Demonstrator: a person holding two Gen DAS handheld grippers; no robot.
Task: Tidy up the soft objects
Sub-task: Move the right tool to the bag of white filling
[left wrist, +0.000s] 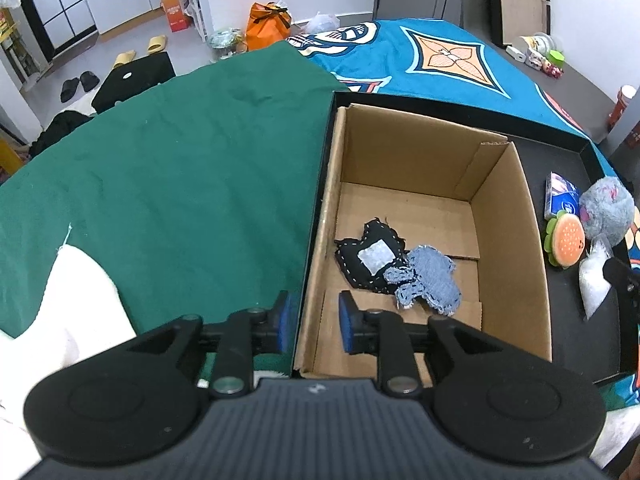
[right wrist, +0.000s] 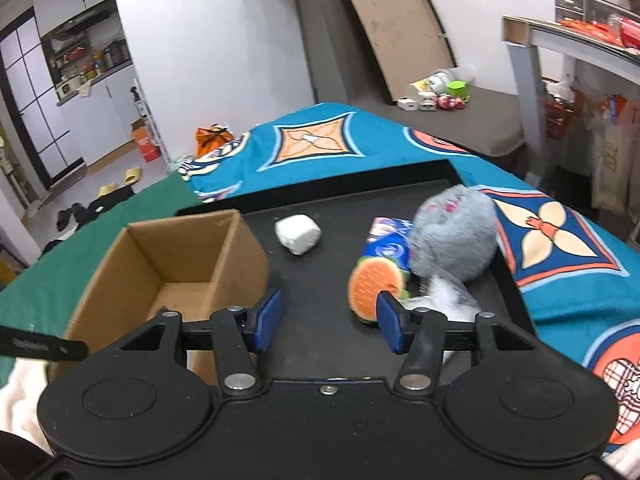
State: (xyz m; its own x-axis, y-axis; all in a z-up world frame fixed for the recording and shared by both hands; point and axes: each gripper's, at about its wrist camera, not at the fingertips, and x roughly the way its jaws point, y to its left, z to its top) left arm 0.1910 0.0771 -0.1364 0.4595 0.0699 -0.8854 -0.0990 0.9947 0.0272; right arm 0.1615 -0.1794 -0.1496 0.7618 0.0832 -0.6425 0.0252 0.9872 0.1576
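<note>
So far the box (left wrist: 408, 208) holds two cloth pieces (left wrist: 396, 268); the plush ball (right wrist: 456, 236), burger toy (right wrist: 374, 280) and white pad (right wrist: 298, 234) wait on the tray (right wrist: 320, 320). Both hand-held grippers, left (left wrist: 314, 324) and right (right wrist: 330, 320), hang parted and empty.

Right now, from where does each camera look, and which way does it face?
Left wrist: on the left gripper, looking steeply down into the cardboard box holding two fabric pieces; its open fingers show.
Right wrist: on the right gripper, facing the black tray and grey plush; open fingers show.
Shared: box, tray, plush, burger toy.
</note>
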